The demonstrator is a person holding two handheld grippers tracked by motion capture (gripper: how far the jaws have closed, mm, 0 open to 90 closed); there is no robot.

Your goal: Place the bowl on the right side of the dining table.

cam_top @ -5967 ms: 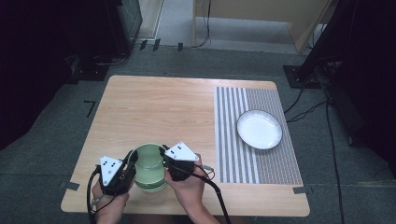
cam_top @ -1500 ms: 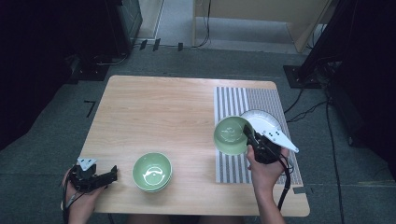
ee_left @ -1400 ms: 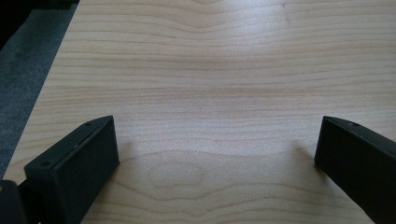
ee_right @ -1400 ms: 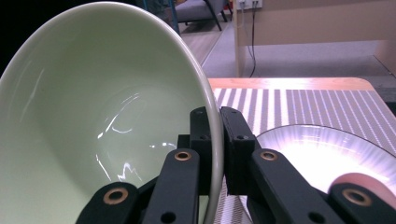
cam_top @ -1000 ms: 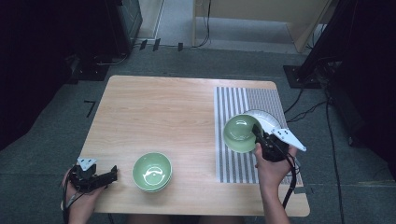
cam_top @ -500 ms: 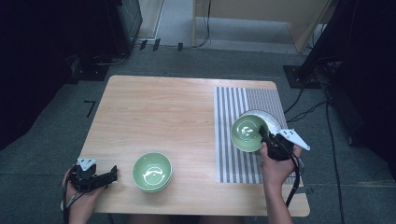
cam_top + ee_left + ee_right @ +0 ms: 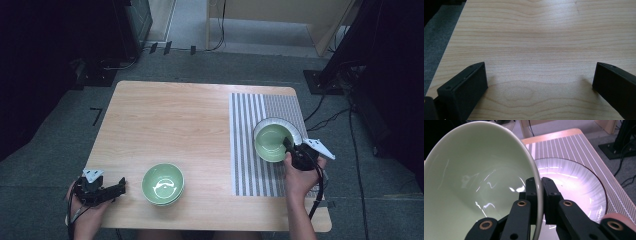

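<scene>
My right gripper [image 7: 287,145] is shut on the near rim of a pale green bowl [image 7: 270,141], which hangs over or rests on a white ribbed plate [image 7: 296,128] on the striped mat. In the right gripper view the jaws of this gripper [image 7: 539,182] pinch the bowl's [image 7: 474,185] thin wall, tilted, with the plate [image 7: 579,185] just beyond and below. A second green bowl [image 7: 163,184] sits near the table's front edge. My left gripper [image 7: 119,186] lies low at the front left corner, pointing toward that bowl, apart from it. Its jaws [image 7: 540,67] stand wide open over bare wood.
A grey and white striped mat [image 7: 247,150] covers the right part of the wooden table [image 7: 170,120]. Cables and dark stands [image 7: 345,65] lie on the floor beyond the table's right and far edges.
My right hand has carried the green bowl to the right and downward, from above the mat to right over the white plate. The left gripper and the other bowl have stayed put.
</scene>
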